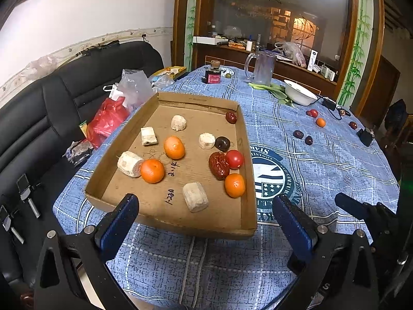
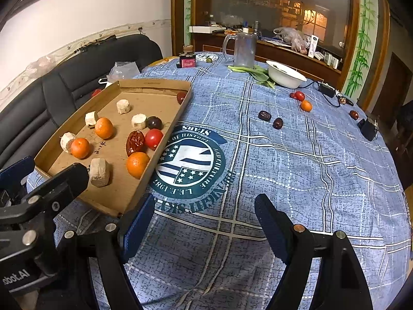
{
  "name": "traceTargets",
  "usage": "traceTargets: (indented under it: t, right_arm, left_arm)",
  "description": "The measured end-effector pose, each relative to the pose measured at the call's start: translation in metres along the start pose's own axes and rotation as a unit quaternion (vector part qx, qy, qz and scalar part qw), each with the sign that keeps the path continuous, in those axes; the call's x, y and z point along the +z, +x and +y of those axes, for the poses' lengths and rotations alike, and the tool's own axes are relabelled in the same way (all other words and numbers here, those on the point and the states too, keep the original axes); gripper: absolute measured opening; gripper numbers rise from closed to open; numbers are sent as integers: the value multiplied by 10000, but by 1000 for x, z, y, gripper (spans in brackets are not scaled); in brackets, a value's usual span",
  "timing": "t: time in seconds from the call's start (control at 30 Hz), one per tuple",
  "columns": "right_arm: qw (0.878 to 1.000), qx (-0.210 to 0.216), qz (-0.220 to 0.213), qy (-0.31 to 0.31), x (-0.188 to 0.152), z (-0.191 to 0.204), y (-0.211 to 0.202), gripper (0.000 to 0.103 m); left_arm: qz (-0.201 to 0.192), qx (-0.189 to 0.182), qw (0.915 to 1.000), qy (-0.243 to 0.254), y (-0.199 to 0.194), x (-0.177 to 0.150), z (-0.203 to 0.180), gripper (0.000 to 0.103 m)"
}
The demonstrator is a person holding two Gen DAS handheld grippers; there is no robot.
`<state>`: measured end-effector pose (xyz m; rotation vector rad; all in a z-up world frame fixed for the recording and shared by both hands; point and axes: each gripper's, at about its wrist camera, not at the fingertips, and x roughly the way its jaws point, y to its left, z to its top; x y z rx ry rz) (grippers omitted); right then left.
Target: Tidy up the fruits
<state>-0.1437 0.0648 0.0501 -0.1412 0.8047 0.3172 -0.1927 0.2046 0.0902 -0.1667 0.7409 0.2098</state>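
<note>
A shallow cardboard tray (image 1: 165, 222) (image 2: 185, 87) lies on the blue tablecloth. It holds three oranges (image 1: 152, 170), a red tomato (image 1: 235, 159), a red date (image 1: 219, 165), dark fruits and several pale chunks (image 1: 195, 196). Loose fruit lies on the cloth at the right: an orange (image 2: 306, 105), a tomato (image 2: 299, 95) and dark dates (image 2: 264, 115). My left gripper (image 1: 206, 219) is open and empty at the tray's near edge. My right gripper (image 2: 204, 222) is open and empty over the cloth, right of the tray.
A white bowl (image 2: 285, 75), greens, a glass mug (image 2: 244, 49) and a dark jar (image 2: 187, 60) stand at the far side. A black box (image 2: 367, 128) and cables lie far right. A black sofa (image 1: 38, 118) with plastic bags runs along the left.
</note>
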Motion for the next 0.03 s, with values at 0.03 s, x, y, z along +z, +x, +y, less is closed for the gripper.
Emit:
traceTargets:
  t: [0.03]
  right_arm:
    - [10000,32,9,53,0,-3,0,83]
  left_arm:
    - [12,50,10000,23,0,1,-2,103]
